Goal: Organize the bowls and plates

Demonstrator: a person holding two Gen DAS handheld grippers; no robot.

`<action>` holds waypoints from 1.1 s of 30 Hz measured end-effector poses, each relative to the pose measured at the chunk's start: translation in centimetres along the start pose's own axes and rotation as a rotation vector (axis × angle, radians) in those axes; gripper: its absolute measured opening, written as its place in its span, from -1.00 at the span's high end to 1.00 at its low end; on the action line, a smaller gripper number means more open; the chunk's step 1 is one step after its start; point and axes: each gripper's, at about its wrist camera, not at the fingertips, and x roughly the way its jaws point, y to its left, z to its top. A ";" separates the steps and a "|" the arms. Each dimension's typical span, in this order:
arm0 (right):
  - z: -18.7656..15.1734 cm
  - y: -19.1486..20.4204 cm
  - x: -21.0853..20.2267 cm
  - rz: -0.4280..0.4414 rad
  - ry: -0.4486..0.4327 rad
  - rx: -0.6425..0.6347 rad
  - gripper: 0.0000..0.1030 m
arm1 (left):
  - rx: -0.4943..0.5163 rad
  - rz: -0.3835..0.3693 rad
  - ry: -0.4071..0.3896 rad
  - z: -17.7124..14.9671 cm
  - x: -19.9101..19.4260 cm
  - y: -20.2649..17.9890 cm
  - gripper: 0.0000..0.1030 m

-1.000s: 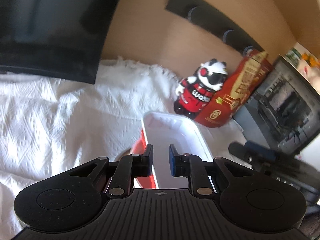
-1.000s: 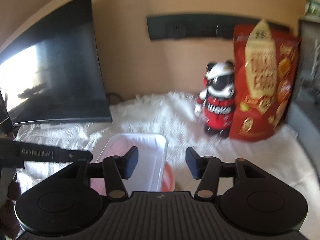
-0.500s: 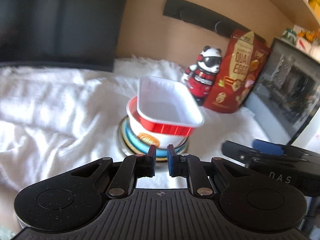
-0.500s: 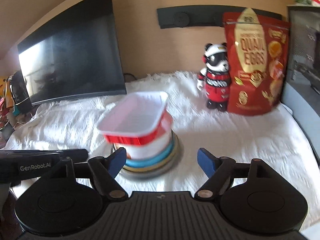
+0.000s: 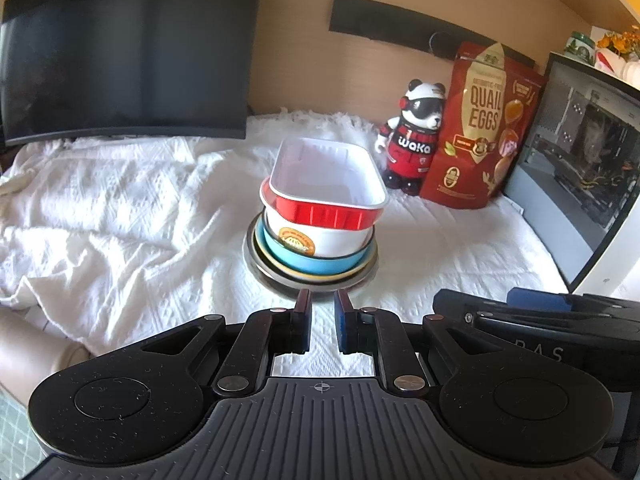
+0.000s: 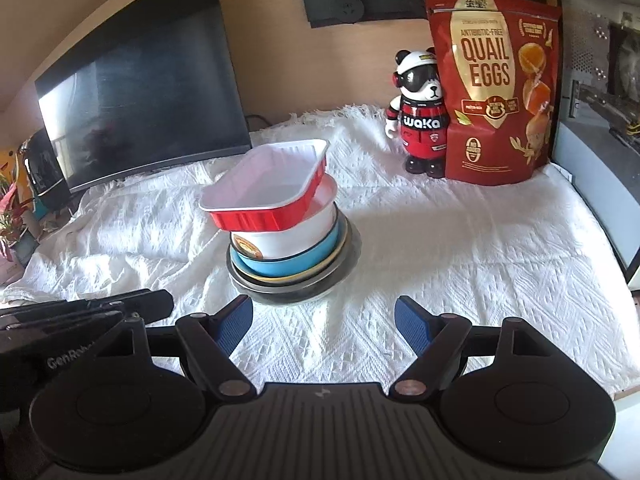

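Cloth: a white textured cloth (image 6: 460, 248) covers the whole surface, rumpled on the left side.
Monitor: a dark curved monitor (image 6: 148, 96) stands at the back left against a tan wall.
Wall strip: a black strip (image 6: 360, 4) is fixed to the wall, above the back of the cloth.
Figurine: a panda figurine (image 6: 420, 112) in a red jersey reading "waka" stands upright at the back right.
Pouch: a red pouch (image 6: 492, 84) labelled "QUAIL EGGS" stands just beside the figurine, on its right.
Computer case: a clear-sided computer case (image 5: 580, 160) stands at the far right edge.
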 end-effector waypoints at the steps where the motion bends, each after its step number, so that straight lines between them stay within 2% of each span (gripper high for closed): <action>1: 0.0 0.1 0.0 0.002 0.001 -0.004 -0.53 | 0.000 0.000 0.003 0.0 0.0 0.0 0.72; 14: -0.3 0.5 0.9 0.000 0.041 -0.030 -0.53 | 0.007 0.020 0.028 -0.4 0.1 -0.3 0.72; 33: -1.0 0.7 1.8 -0.008 0.087 -0.028 -0.53 | -0.008 0.010 0.070 -0.9 0.4 0.4 0.72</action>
